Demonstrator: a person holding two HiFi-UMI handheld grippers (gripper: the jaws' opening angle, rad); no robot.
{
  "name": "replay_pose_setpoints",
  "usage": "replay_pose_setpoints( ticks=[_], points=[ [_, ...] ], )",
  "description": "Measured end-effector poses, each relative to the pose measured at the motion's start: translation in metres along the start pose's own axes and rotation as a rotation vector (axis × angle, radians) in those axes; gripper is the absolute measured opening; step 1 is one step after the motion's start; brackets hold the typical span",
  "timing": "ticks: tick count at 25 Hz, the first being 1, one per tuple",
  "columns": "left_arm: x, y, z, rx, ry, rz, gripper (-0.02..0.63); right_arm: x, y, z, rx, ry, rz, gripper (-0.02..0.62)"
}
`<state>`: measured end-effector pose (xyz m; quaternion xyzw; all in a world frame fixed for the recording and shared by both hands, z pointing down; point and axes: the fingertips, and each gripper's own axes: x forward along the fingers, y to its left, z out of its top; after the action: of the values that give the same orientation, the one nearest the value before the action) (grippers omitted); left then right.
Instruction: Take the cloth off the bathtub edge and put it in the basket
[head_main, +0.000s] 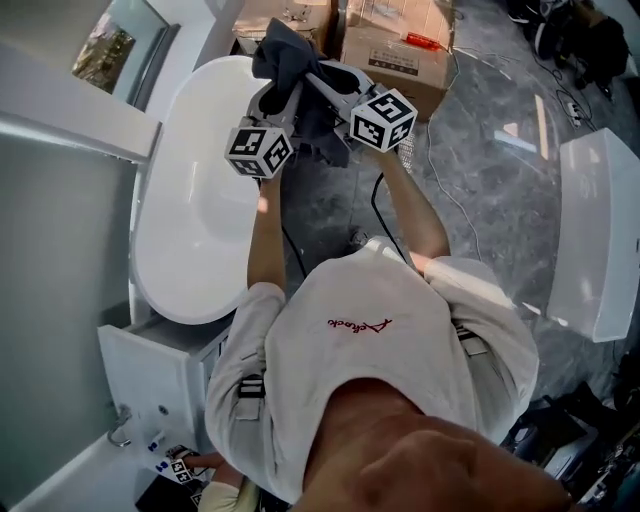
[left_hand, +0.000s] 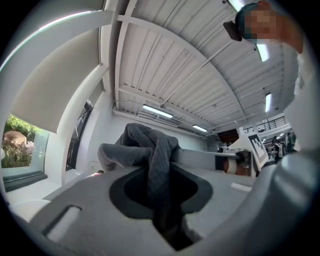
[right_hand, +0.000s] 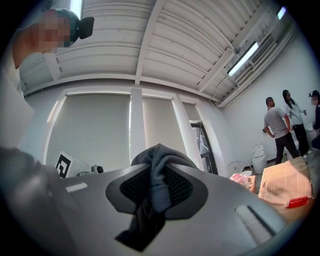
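Note:
Both grippers hold one dark grey cloth (head_main: 287, 52) in the air over the right rim of the white bathtub (head_main: 195, 190). In the head view my left gripper (head_main: 284, 88) and my right gripper (head_main: 322, 80) are side by side, the cloth bunched at their tips and hanging between them. In the left gripper view the cloth (left_hand: 152, 155) is pinched in the shut jaws of the left gripper (left_hand: 161, 190) and bulges above them. In the right gripper view a fold of the cloth (right_hand: 159, 172) is clamped by the right gripper (right_hand: 155, 192). No basket is in view.
Cardboard boxes (head_main: 395, 45) stand on the grey floor beyond the tub. A white cabinet (head_main: 600, 230) is at the right, a cable (head_main: 440, 180) trails over the floor. Three people (right_hand: 290, 125) stand far off by a wall, beside another cardboard box (right_hand: 287, 187).

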<state>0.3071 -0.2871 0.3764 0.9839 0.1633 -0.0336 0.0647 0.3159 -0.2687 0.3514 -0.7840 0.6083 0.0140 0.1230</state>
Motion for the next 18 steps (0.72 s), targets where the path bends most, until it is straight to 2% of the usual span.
replay_pose_setpoints(
  ticks=[10,18],
  points=[
    [0.062,-0.026,-0.018,-0.023,-0.003,-0.069,0.078,-0.033,-0.059,0.007,-0.006,-0.007,-0.067,0.078],
    [0.079,-0.025,-0.019,-0.030,0.014,-0.116,0.078,-0.034,-0.077,0.010,-0.003,-0.019,-0.119,0.078]
  ],
)
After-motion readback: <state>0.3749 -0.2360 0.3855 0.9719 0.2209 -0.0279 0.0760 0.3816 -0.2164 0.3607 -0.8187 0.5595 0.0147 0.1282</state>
